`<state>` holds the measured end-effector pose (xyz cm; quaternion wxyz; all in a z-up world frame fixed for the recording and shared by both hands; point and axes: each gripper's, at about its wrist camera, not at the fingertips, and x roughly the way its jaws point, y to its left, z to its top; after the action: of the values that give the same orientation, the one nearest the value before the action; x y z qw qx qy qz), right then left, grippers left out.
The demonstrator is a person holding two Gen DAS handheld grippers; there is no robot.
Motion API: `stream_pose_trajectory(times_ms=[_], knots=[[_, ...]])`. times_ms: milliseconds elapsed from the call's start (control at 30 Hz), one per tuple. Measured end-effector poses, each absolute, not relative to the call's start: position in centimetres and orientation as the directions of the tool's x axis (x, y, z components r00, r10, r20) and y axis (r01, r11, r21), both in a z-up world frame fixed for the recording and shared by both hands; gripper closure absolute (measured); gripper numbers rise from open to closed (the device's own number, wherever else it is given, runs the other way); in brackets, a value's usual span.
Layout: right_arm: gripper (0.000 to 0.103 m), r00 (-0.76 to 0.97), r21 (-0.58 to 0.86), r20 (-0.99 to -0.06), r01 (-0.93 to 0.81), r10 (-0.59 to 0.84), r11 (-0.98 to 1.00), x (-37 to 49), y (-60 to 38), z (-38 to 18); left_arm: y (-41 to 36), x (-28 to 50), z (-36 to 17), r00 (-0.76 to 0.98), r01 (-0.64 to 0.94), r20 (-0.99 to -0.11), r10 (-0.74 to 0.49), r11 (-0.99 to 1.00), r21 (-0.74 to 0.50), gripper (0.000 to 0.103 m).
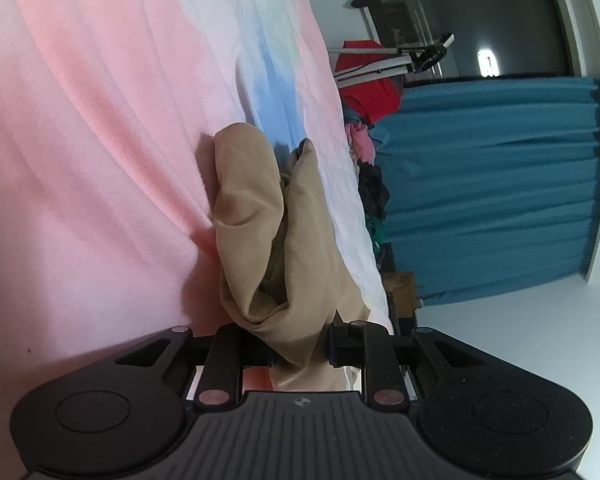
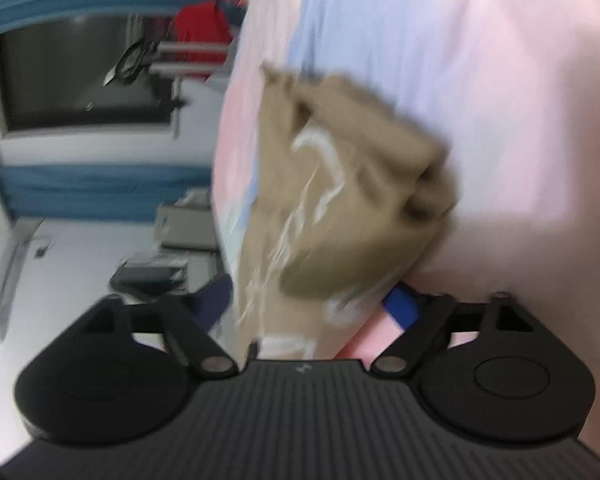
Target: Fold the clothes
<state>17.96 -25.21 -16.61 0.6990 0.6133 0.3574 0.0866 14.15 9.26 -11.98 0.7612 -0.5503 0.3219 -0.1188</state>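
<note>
Left gripper (image 1: 300,350) pinches the tan garment (image 1: 260,216) at bottom centre, likely to lift an edge for folding, right gripper (image 2: 312,304) spread wide around it, bunched mid-frame on the pink sheet (image 1: 80,120), blue curtain (image 1: 492,184) beyond.

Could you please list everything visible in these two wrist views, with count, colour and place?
tan garment: one, beige, bunched on the sheet, pinched by the left gripper
bed sheet: one, pink with blue and white patches, under the garment
curtain: one, teal, background
clothes pile: several, red, pink, dark, beyond the bed
cardboard box: one, brown, by the curtain
left gripper: one, black, closed on the garment
right gripper: one, black with blue pads, open, garment between its fingers, blurred
</note>
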Motion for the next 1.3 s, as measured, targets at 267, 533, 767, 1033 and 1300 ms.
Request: stream_pose_trajectory(times_ms=[267,533,767,1033,1300], knots=[[0.079,0.722,0.886,-0.445,0.272,0.530,0.375,19.4,-24.0,-15.1,9.2,14.7,-12.6,0.712,-0.237,-0.392,-0.582,0.326,-0.915,0.038],[0.081,0.751,0.939,-0.320,0.172,0.578,0.297,19.9,-24.6,-12.7,6.2,16.7,-12.5,0.634,-0.161,-0.321,-0.704,0.286,-0.945,0.022],[0.082,0.754,0.946,-0.310,0.188,0.579,0.263,19.2,-26.2,-13.0,7.2,17.6,-12.5,0.715,-0.173,-0.334,-0.614,0.308,-0.936,0.029],[0.082,0.765,0.938,-0.302,0.133,0.568,0.319,17.1,-26.6,-11.9,7.9,17.8,-10.6,0.751,-0.138,-0.332,-0.570,0.357,-0.924,0.058],[0.082,0.775,0.941,-0.324,0.201,0.543,0.274,15.9,-27.7,-9.3,6.7,17.4,-6.6,0.734,-0.115,-0.372,-0.569,0.436,-0.893,0.076]])
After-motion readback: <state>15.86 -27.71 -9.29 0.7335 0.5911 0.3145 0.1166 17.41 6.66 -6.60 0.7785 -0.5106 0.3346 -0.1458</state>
